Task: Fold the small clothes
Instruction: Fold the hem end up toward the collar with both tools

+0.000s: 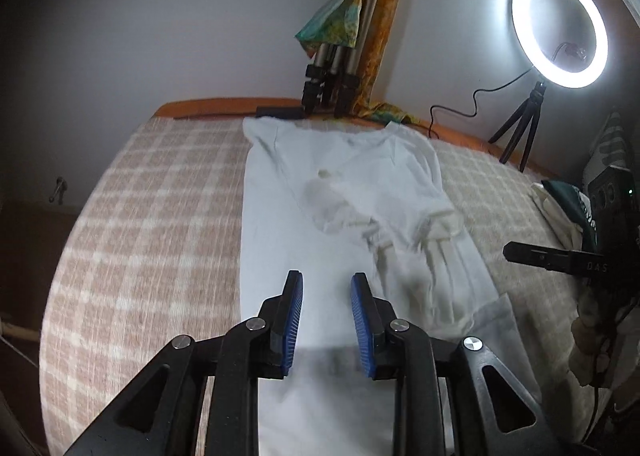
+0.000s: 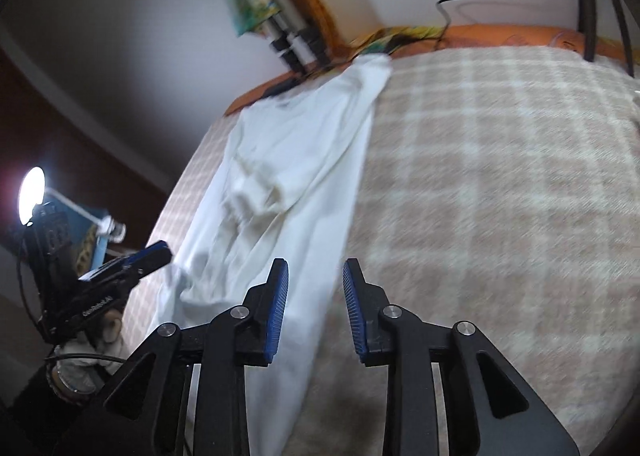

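both tools [image 1: 326, 288] [image 2: 316, 276] open above white shirt [image 1: 320, 192]

A bed with a beige checked blanket [image 1: 152, 216] carries everything. Ahead of the left gripper [image 1: 326, 296], a white shirt [image 1: 360, 184] lies lengthwise on it, partly folded; beyond that stand tripod legs [image 1: 328, 88], and a ring light [image 1: 560, 28] far right.

Soft white cloth tee [image 1: 360, 184], coarse woven checked blanket [image 1: 152, 216]

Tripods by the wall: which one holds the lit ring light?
The small black tripod at the right bed edge, under the ring light; the silver tripod has colourful cloth draped on it.
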The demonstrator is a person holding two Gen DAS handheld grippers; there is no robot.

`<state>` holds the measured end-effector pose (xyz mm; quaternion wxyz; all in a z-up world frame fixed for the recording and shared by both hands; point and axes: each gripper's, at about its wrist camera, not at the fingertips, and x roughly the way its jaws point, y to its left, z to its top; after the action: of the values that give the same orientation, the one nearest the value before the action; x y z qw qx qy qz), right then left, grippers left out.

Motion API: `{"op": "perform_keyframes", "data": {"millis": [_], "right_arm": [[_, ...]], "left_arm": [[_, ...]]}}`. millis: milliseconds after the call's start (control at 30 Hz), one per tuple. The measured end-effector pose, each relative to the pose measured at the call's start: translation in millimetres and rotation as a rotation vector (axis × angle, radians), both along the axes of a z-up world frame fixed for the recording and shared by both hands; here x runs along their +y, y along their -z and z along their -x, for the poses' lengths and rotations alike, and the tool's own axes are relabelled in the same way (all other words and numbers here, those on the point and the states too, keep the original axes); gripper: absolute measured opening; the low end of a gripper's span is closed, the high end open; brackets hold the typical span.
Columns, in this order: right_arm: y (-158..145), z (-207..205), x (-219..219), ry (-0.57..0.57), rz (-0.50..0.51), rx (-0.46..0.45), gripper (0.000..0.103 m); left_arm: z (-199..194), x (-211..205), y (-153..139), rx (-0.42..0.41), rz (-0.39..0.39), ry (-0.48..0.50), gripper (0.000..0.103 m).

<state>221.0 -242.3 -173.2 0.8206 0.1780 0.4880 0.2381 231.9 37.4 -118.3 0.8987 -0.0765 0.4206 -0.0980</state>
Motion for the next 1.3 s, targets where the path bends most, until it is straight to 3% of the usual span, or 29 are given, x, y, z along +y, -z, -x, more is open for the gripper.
{"op": "perform_keyframes", "data": {"millis": [267,533,633,700,867,1067,1267,1300], "right_arm": [[8,-61,-25,0.061,-0.015,-0.022,0.027],[32,-108,-21,0.042,-0.064,0.03,0.027],[30,-117,-24,0.052,-0.071,0.013,0.027],[32,-122,-30,0.071,-0.103,0.016,0.027],[31,-142,-41,0.119,-0.15,0.007,0.027],[19,-178,-30,0.117,-0.147,-0.041,0.038],[19,-200,1,0.053,-0.011,-0.03,0.038],[19,-201,2,0.046,0.002,-0.031,0.033]], "left_arm": [[-92,-40,-9,-0.005,-0.032,0.153,0.038],[-170,-62,23,0.09,0.061,0.201,0.042],[-179,-72,33,0.113,0.059,0.236,0.031],[-180,-78,37,0.106,0.023,0.244,0.001],[-174,-61,28,0.032,0.041,0.16,0.0],[-173,-55,32,0.035,0.049,0.179,0.0],[-174,-55,37,0.029,0.051,0.188,0.0],[-174,-56,38,0.028,0.048,0.191,0.0]]}}
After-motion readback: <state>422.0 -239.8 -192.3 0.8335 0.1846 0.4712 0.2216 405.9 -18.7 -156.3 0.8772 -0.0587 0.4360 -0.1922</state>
